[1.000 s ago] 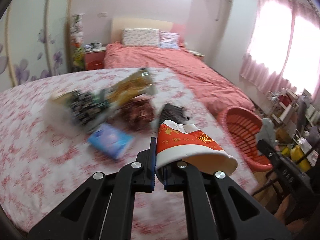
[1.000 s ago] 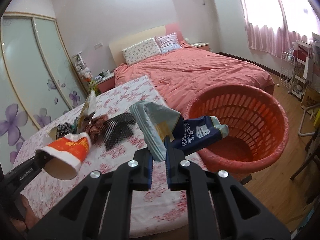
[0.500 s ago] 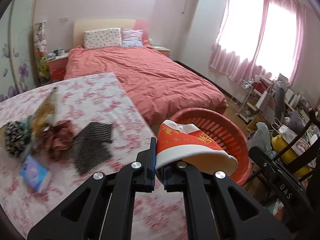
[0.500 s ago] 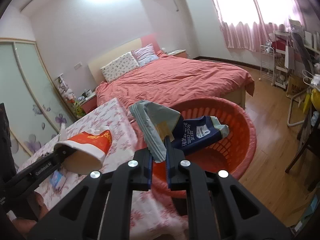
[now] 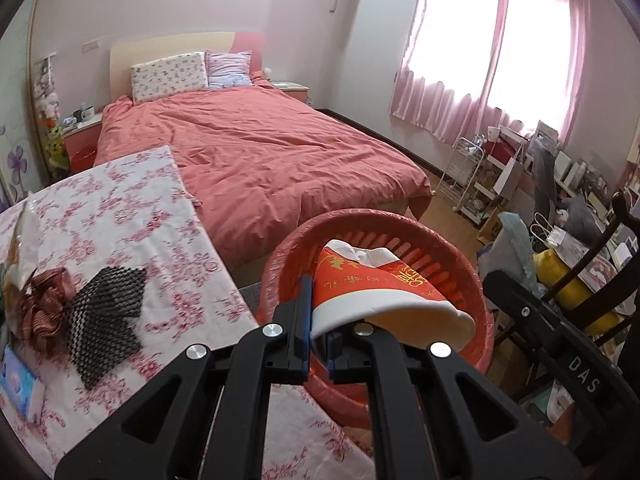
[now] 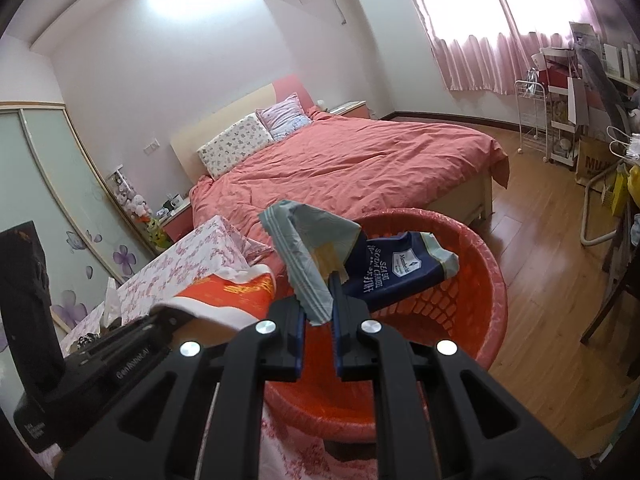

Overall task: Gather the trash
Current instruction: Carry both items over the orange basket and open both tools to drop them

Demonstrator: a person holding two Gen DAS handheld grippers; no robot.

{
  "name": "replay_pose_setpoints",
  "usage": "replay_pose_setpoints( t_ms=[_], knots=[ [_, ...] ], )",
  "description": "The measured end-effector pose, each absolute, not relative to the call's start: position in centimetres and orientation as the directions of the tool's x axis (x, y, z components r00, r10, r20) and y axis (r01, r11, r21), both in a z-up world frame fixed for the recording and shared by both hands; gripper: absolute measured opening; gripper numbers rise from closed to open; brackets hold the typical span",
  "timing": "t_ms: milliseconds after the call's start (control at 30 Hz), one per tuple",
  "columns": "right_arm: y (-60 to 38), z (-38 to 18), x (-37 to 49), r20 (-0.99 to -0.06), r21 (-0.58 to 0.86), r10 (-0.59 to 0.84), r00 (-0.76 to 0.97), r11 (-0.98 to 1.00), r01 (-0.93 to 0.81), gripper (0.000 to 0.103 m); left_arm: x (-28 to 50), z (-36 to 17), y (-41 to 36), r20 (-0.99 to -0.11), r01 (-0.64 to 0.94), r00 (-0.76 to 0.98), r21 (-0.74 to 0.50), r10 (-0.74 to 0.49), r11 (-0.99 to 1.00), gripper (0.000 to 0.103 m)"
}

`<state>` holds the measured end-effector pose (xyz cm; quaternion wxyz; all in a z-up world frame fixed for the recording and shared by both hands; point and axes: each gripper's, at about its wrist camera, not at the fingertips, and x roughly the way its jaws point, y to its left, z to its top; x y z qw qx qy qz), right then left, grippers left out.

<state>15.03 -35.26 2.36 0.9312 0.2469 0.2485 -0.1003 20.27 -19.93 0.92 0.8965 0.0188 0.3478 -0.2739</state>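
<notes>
My left gripper (image 5: 318, 334) is shut on the rim of a crushed red and white paper cup (image 5: 376, 288), held over the near rim of the red plastic basket (image 5: 280, 264). My right gripper (image 6: 319, 320) is shut on a crumpled blue and grey snack wrapper (image 6: 384, 270), held over the same basket (image 6: 492, 276). The cup also shows in the right wrist view (image 6: 236, 296), at the basket's left edge. More trash lies on the floral table: a black mesh piece (image 5: 106, 312), a red ribbon bow (image 5: 42, 308) and a blue tissue pack (image 5: 20, 384).
The floral table (image 5: 120, 216) runs along the left, its edge beside the basket. A bed with a red cover (image 5: 272, 152) stands behind. A dark chair and cluttered shelves (image 5: 560, 240) stand at the right. Wooden floor (image 6: 552, 312) lies right of the basket.
Both grippers have swung right from the table to above the red basket, each still holding its item. The table trash has slid to the left of the view.
</notes>
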Motion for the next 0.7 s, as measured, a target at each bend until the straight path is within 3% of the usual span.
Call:
replay_pose_setpoints(
  t_ms=[233, 300, 367, 433, 500, 700],
  knots=[
    [-36.5, 1.8, 15.9, -0.508, 0.466, -0.034, 0.861, 0.829, 0.308, 0.017, 21.1, 0.0, -21.4, -0.658, 0.527, 0.575, -0.156, -0.486, 0.835, 0.006],
    [-36.9, 1.5, 16.2, -0.511, 0.478, -0.028, 0.859, 0.822, 0.311, 0.017, 21.2, -0.3, -21.7, -0.665, 0.524, 0.573, -0.152, -0.479, 0.838, 0.011],
    [-37.3, 1.4, 16.5, -0.513, 0.488, -0.023, 0.858, 0.815, 0.313, 0.018, 21.2, -0.6, -22.0, -0.672, 0.524, 0.569, -0.147, -0.473, 0.839, 0.025],
    [-37.7, 1.2, 16.6, -0.518, 0.495, -0.018, 0.855, 0.809, 0.316, 0.028, 21.2, -0.7, -22.0, -0.676, 0.518, 0.572, -0.142, -0.465, 0.844, 0.034],
    [-38.0, 1.2, 16.7, -0.520, 0.499, -0.019, 0.854, 0.805, 0.322, 0.033, 21.3, -0.8, -22.0, -0.678, 0.518, 0.566, -0.151, -0.469, 0.842, 0.037],
    [-38.2, 0.8, 16.1, -0.529, 0.497, -0.032, 0.848, 0.798, 0.341, 0.034, 21.3, -0.8, -21.8, -0.680, 0.514, 0.558, -0.166, -0.475, 0.842, 0.044]
  ],
)
